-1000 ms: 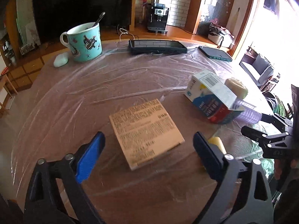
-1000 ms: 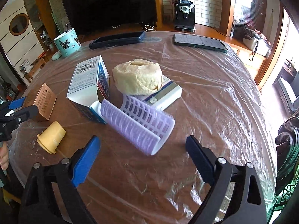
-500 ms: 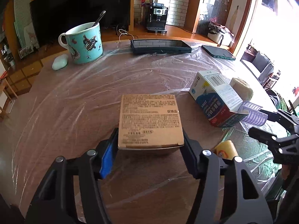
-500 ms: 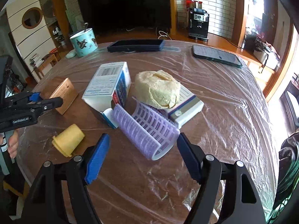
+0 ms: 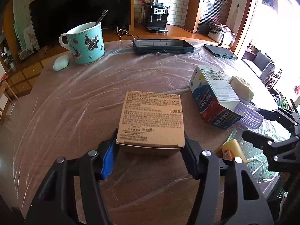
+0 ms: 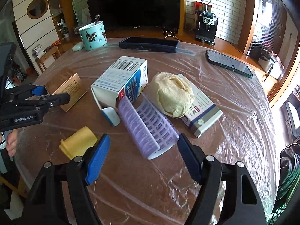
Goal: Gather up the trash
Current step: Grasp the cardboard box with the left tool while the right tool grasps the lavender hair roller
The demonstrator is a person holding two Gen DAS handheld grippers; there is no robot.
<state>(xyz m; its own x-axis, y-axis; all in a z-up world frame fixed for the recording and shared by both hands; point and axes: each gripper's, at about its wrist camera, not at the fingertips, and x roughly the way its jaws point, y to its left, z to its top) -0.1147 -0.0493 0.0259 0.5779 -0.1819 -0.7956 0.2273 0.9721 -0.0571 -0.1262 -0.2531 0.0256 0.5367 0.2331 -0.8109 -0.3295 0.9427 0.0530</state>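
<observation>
My left gripper [image 5: 151, 139] is shut on a brown cardboard box [image 5: 151, 112], both pads pressed against its near sides. In the right wrist view that box [image 6: 69, 88] sits at the left inside the left gripper [image 6: 54, 93]. A purple ribbed hair roller [image 6: 148, 125] lies between the fingers of my right gripper [image 6: 143, 140], whose jaws are closing. The left blue pad still stands apart from the roller. Behind the roller are an open blue and white carton [image 6: 121, 78], a cream crumpled wad [image 6: 172, 91] and a flat white and grey box [image 6: 202, 116]. A yellow cap [image 6: 78, 142] lies at the near left.
Crinkled plastic film covers the round wooden table [image 5: 78, 101]. At its far side stand a turquoise mug with a spoon [image 5: 86, 43], a mint case [image 5: 61, 64], a long dark case [image 5: 163, 46] and a phone [image 5: 220, 51]. A hand [image 6: 11, 144] shows at the left edge.
My left gripper closed from wide open onto the brown box, which now sits square between the pads. The right gripper narrowed around the purple roller and shifted sideways.
</observation>
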